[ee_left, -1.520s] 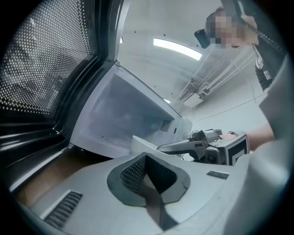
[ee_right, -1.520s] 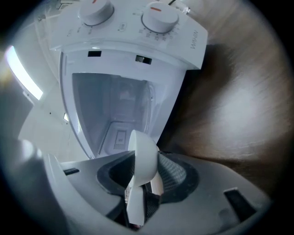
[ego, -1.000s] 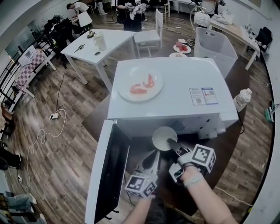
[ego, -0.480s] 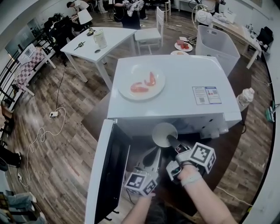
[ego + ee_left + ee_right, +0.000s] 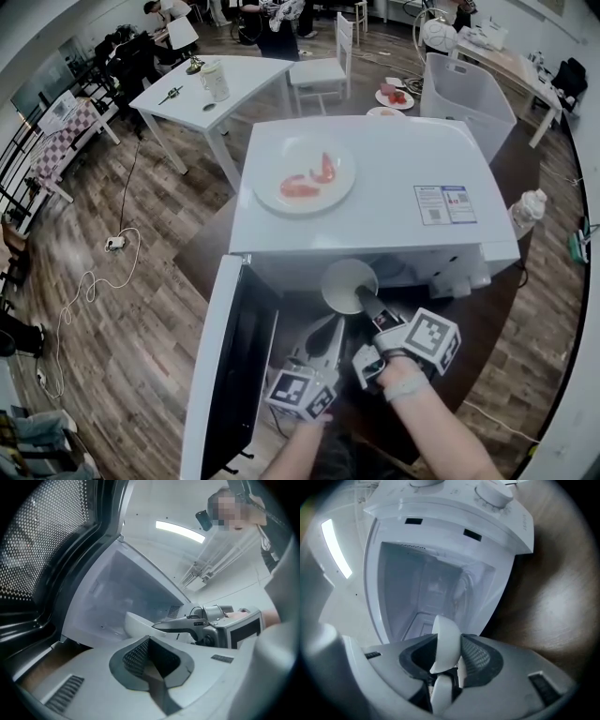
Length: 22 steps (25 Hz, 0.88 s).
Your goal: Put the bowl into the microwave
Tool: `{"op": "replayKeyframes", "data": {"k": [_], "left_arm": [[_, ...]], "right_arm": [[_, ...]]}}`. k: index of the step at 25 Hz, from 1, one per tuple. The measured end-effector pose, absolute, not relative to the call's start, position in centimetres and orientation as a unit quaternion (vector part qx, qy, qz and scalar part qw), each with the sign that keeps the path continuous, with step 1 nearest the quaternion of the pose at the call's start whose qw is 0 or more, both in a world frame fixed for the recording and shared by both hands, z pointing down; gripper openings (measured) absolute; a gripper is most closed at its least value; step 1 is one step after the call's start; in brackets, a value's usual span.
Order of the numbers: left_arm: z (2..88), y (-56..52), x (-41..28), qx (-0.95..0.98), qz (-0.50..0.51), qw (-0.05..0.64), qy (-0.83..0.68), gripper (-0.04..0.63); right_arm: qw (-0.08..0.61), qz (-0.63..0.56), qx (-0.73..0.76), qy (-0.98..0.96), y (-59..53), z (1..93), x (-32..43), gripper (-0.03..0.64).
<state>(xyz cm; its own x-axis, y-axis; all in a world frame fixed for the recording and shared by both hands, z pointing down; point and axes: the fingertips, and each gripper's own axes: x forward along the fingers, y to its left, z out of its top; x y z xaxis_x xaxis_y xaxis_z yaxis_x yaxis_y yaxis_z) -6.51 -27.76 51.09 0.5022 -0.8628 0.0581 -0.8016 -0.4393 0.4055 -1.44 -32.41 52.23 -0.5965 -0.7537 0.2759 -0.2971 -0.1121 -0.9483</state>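
One-edge pinch: R gripper (image 5: 448,656) fingers clamp white bowl (image 5: 345,284) rim at open microwave (image 5: 394,159) mouth; L gripper (image 5: 152,663) fingers closed, empty. Risk: bowl could pivot, clip cavity frame, slip.

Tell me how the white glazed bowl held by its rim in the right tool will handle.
The small white bowl looks stiff and probably ceramic, so likely fragile if knocked on the white microwave. The right tool pinches only its rim, so its smooth surface may slip or pivot.
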Motion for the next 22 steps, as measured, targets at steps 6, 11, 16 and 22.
{"op": "replayKeyframes", "data": {"k": [6, 11, 16, 22], "left_arm": [[51.4, -28.4, -6.3, 0.841, -0.08, 0.202, -0.495, 0.012], [51.6, -28.8, -6.2, 0.84, -0.074, 0.208, -0.496, 0.012], [51.6, -29.2, -6.1, 0.837, -0.083, 0.218, -0.495, 0.012], [51.3, -29.8, -6.5, 0.832, -0.089, 0.222, -0.501, 0.012]], "right_arm": [[0.182, -0.621, -0.421, 0.636, -33.1, 52.9, -1.2, 0.147], [0.163, -0.604, -0.429, 0.651, -33.4, 53.0, -1.1, 0.15], [0.13, -0.562, -0.418, 0.702, -33.8, 52.2, -1.3, 0.16], [0.07, -0.517, -0.401, 0.753, -32.8, 52.1, -1.7, 0.24]]}}
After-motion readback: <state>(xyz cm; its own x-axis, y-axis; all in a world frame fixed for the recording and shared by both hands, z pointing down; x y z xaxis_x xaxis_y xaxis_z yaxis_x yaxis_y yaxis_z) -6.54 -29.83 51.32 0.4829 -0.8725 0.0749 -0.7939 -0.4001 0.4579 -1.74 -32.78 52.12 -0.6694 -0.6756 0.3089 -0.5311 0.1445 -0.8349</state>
